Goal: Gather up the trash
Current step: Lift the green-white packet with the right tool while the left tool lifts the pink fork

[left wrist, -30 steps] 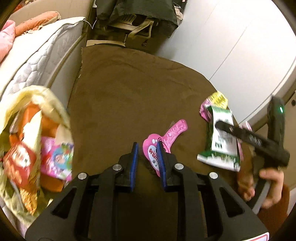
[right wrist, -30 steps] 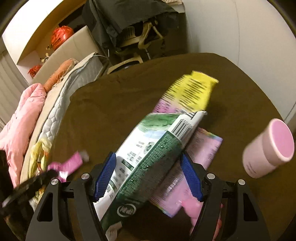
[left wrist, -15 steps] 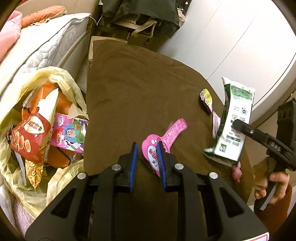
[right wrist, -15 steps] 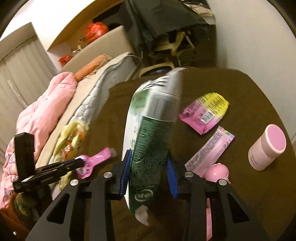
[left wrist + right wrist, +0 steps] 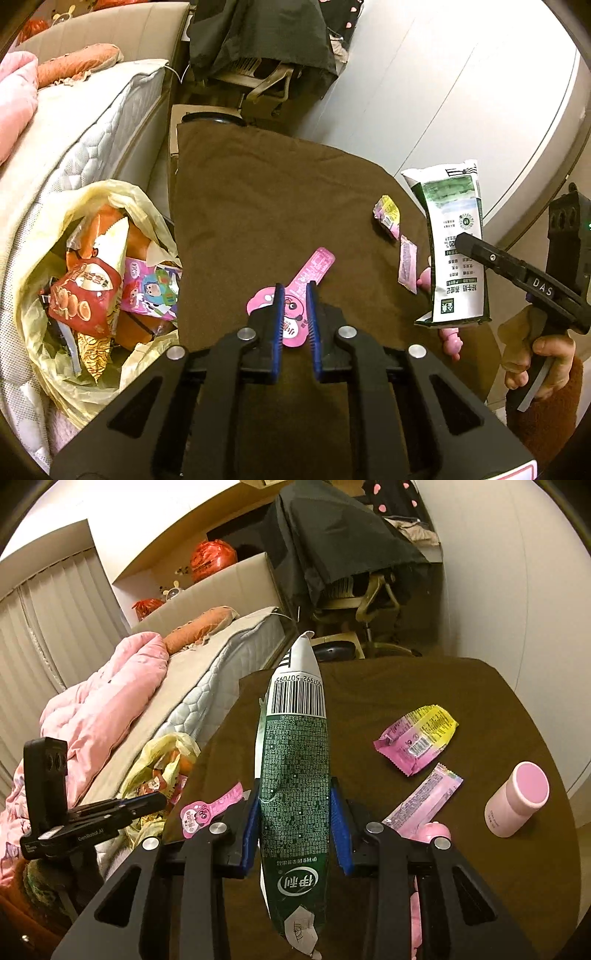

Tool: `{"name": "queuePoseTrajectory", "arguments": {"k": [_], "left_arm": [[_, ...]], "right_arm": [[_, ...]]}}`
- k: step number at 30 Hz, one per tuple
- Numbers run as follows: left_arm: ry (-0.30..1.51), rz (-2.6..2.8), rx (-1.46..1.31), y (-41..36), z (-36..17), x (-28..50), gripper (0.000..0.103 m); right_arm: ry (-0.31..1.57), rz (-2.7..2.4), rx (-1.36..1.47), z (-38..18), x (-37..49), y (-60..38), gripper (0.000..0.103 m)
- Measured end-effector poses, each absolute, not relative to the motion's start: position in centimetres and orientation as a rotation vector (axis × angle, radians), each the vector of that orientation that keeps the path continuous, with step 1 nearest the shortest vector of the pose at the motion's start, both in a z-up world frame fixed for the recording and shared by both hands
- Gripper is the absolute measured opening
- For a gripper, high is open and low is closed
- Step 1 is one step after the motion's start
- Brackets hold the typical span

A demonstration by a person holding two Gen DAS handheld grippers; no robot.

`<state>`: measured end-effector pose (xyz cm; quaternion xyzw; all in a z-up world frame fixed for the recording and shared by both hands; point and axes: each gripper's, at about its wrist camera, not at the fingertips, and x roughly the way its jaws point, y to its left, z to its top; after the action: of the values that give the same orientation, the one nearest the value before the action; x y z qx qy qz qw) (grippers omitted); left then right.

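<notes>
**Green Pouch Lifted, Pink Wrapper Pinched at the Table's Edge**

Holding two pieces of rubbish at once, I have both tools clamped above the brown-covered table (image 5: 258,192). My right gripper (image 5: 295,827) is clenched on a tall green-and-white pouch (image 5: 295,794), which stands nearly upright between the blue pads, its barcode end up and its torn end hanging below the jaws. From the left wrist camera the same pouch (image 5: 454,251) shows well clear of the cloth, with a hand (image 5: 543,354) in a fuzzy brown sleeve on the tool's trigger.

My left gripper (image 5: 295,295) has just closed further, and its jaws stand narrow around the round head of a pink character wrapper (image 5: 295,291); the wrapper's long tail sticks out ahead of the fingertips. I read that as a grip (the pads hide the actual contact).

Left of the table, against the side of a quilted mattress (image 5: 74,122), a yellow plastic bag (image 5: 110,199) gapes open, already stuffed with snack packets in red, orange and pink.

On the cloth to the right lie a pink-and-yellow wrapper (image 5: 417,738), a long pink sachet (image 5: 424,801) just beside it, and a pink-lidded jar (image 5: 517,801) standing upright near the table's far right edge. A small pink figure (image 5: 432,830) sits partly hidden behind the right finger. A pink quilt (image 5: 103,709) is heaped on the bed beyond.
</notes>
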<state>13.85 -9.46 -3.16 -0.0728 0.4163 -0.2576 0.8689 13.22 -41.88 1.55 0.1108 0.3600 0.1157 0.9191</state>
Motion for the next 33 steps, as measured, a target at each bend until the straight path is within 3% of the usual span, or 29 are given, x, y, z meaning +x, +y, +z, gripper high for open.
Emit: {"name": "queuePoseTrajectory", "arguments": {"k": [5,7,9,15,23,27,30,33], "left_arm": [[0.877,-0.578,-0.158,-9.2,-3.1,13.8,0.009],[0.87,-0.624,-0.127,-9.6,-3.2,13.9,0.019],[0.836,-0.673,-0.048,-10.3,-3.4,13.6,0.046],[0.858,-0.676,0.193,-13.0,-5.5,15.0,0.05],[0.958,-0.616,0.202,-14.1,-8.1,16.6,0.05],[0.96,-0.607,0.122,-13.0,-7.5,16.6,0.026],[0.93,-0.618,0.111,-12.5,-6.5,16.1,0.017],[0.903,-0.618,0.097,-12.0,-5.4,15.5,0.015]], "right_arm": [[0.735,0.231,0.218,1.6,12.4,-41.8,0.032],[0.733,0.226,0.22,1.4,12.0,-42.0,0.032],[0.734,0.218,0.241,1.1,11.3,-42.5,0.032],[0.746,0.181,0.317,-0.5,8.7,-45.0,0.032],[0.753,0.134,0.363,-1.7,6.6,-47.2,0.032],[0.743,0.139,0.361,-1.7,6.7,-47.1,0.032],[0.737,0.151,0.355,-1.5,6.9,-46.6,0.032],[0.73,0.17,0.344,-1.1,7.4,-45.8,0.032]]}}
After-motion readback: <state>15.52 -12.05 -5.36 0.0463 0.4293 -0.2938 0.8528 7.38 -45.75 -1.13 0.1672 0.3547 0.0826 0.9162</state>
